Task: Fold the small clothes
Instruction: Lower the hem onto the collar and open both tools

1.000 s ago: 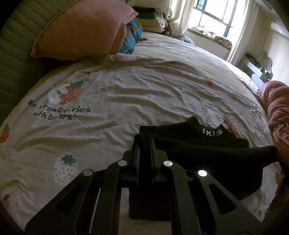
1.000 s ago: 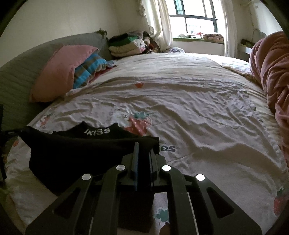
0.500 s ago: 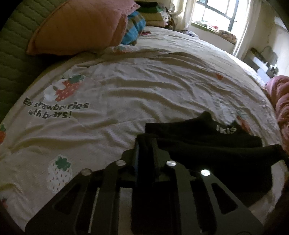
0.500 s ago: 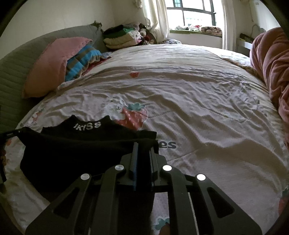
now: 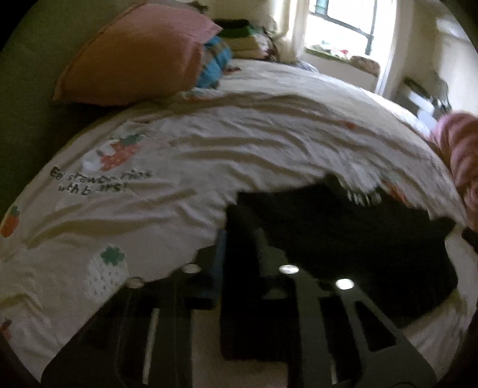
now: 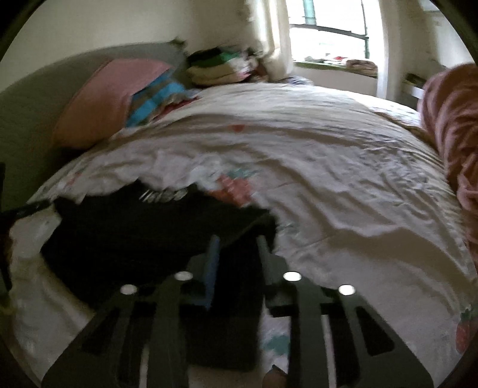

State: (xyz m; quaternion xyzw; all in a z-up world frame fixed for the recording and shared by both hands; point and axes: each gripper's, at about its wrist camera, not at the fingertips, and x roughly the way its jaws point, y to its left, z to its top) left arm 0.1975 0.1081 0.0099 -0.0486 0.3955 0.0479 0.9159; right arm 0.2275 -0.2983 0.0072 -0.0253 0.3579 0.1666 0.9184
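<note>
Both views are smeared with blur. The left gripper [image 5: 239,238] has its fingers drawn in narrow on black cloth: a corner of the black garment [image 5: 343,238] sits pinched between them, and the rest of the fabric spreads away toward 2 o'clock in the left view, with a band of white lettering [image 5: 363,197] too smeared to read. The right gripper [image 6: 237,241] does the same at the opposite corner, jaws close together with dark cloth filling the gap, and here the black garment [image 6: 134,235] runs off toward 9 and 10 o'clock. So the piece is stretched between the two grippers, low over the near part of the bed. Whether it touches the sheet underneath cannot be told. The strawberry-print sheet [image 5: 239,143] lies rumpled. A pink pillow [image 5: 140,56] leans at 11 o'clock in the left view, a striped blue cushion [image 5: 215,62] just beside it. A pink blanket [image 6: 454,125] bunches at 3 o'clock in the right view, and folded clothes [image 6: 221,67] stack up near the window [image 6: 328,27] at 12.
</note>
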